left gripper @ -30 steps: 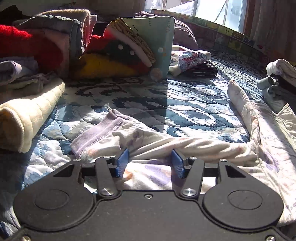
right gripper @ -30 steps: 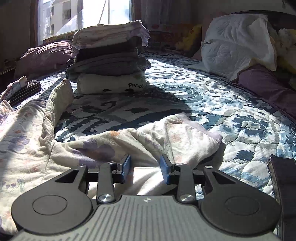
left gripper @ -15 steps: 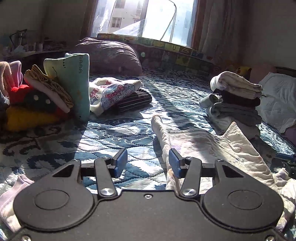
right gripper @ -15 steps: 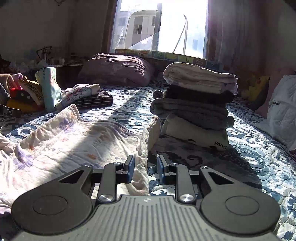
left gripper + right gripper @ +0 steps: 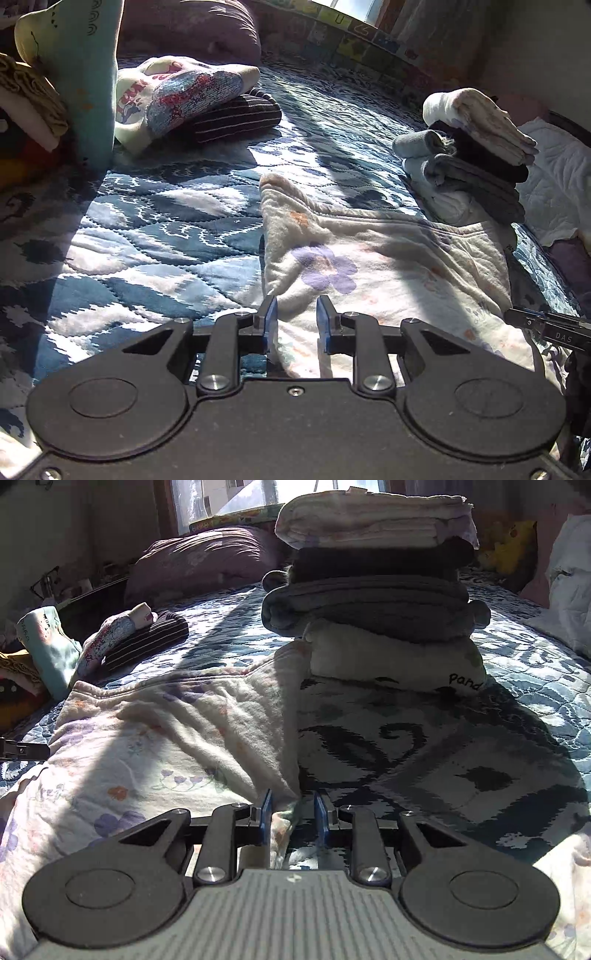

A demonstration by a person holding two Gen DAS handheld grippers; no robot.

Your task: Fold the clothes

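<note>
A cream floral garment (image 5: 369, 266) lies spread flat on the blue patterned quilt (image 5: 166, 240). My left gripper (image 5: 295, 325) is low over the garment's left edge, and the cloth runs between its blue pads with a gap still showing. In the right wrist view the same garment (image 5: 166, 738) fills the left half. My right gripper (image 5: 292, 812) straddles its right edge, where a raised fold sits between the pads without filling the gap. The tip of the other gripper (image 5: 546, 326) shows at the right of the left wrist view.
A stack of folded clothes (image 5: 376, 590) stands just beyond the garment's far right corner. Unfolded clothes (image 5: 192, 92) and a teal item (image 5: 85, 74) lie at the far left. A purple pillow (image 5: 207, 561) and white bedding (image 5: 569, 572) line the far side.
Both grippers have moved from the garment's near sleeves to its side edges and dropped low. The left fingers have narrowed their gap; the cloth now lies between both pairs.
</note>
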